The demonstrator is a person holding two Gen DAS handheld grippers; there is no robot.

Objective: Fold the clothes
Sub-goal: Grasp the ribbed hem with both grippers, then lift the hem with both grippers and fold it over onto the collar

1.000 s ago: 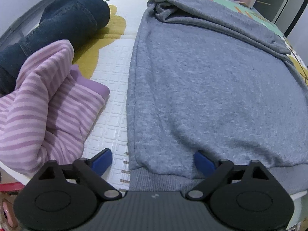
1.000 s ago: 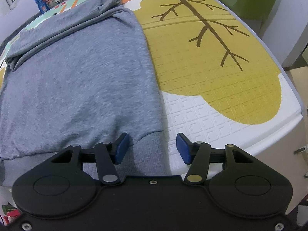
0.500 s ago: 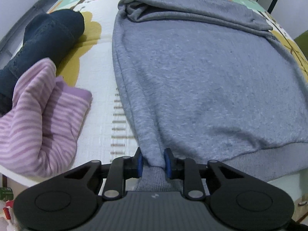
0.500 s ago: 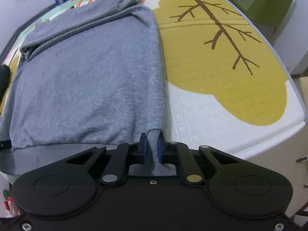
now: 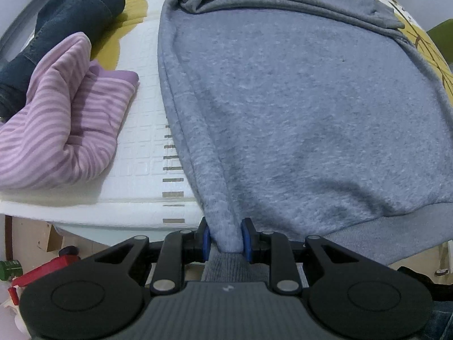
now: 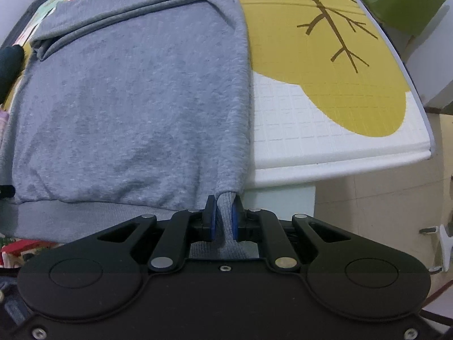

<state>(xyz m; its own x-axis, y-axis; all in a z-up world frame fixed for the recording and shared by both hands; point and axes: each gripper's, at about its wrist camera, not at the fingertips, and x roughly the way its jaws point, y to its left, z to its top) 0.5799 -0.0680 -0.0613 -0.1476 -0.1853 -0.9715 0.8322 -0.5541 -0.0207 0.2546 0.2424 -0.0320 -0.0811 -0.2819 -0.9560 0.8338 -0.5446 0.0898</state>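
A grey sweatshirt (image 5: 297, 99) lies flat on the table, its sleeves folded across the far end, and it also shows in the right wrist view (image 6: 133, 99). Its ribbed hem hangs off the near table edge. My left gripper (image 5: 225, 239) is shut on the hem's left corner, just off the edge. My right gripper (image 6: 223, 218) is shut on the hem's right corner, also just off the edge.
A purple striped garment (image 5: 62, 124) and dark blue jeans (image 5: 68, 19) lie left of the sweatshirt. The table's play mat (image 6: 325, 85) has a yellow tree print at the right. A green chair (image 6: 410, 5) stands beyond the right edge. Clutter sits on the floor at the left (image 5: 34, 277).
Both grippers closed on the sweatshirt's hem corners, then pulled back toward me past the table edge, drawing the hem off the edge.
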